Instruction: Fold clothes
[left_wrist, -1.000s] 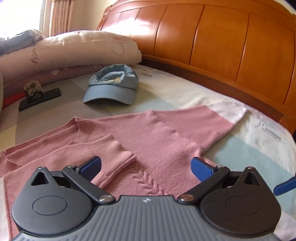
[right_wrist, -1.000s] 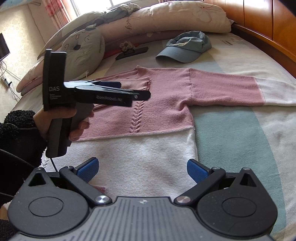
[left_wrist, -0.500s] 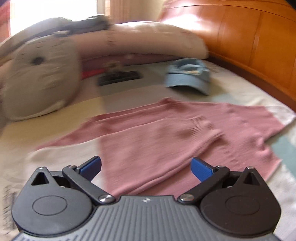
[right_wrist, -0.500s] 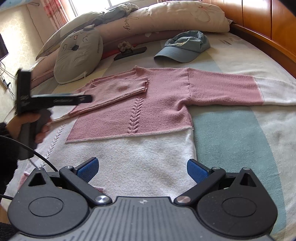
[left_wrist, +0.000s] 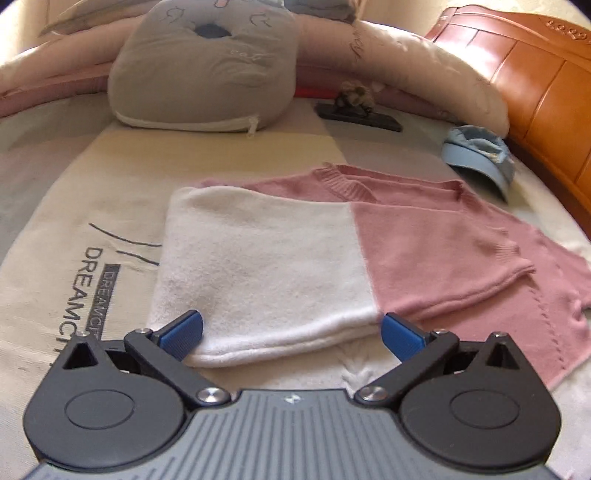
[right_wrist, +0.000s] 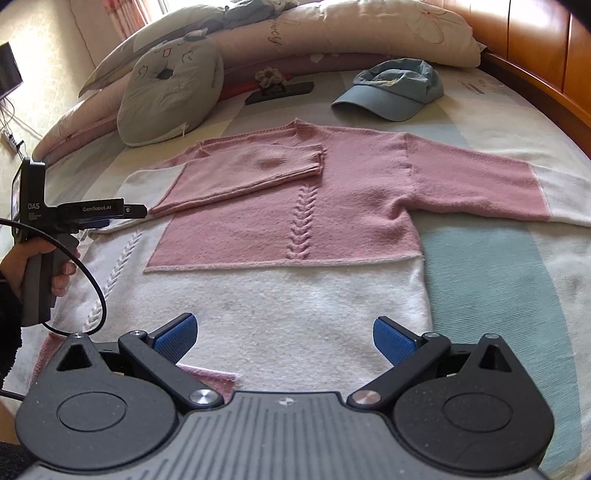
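On bed (right_wrist: 498, 258) | sweater (right_wrist: 332, 206) hem hidden by right gripper (right_wrist: 284, 341) | both jaws wide, empty

Left gripper (left_wrist: 291, 330) gapes wide, low in frame. Right gripper (right_wrist: 282, 338) likewise. A hand (right_wrist: 22, 266) at left edge grips a handle.
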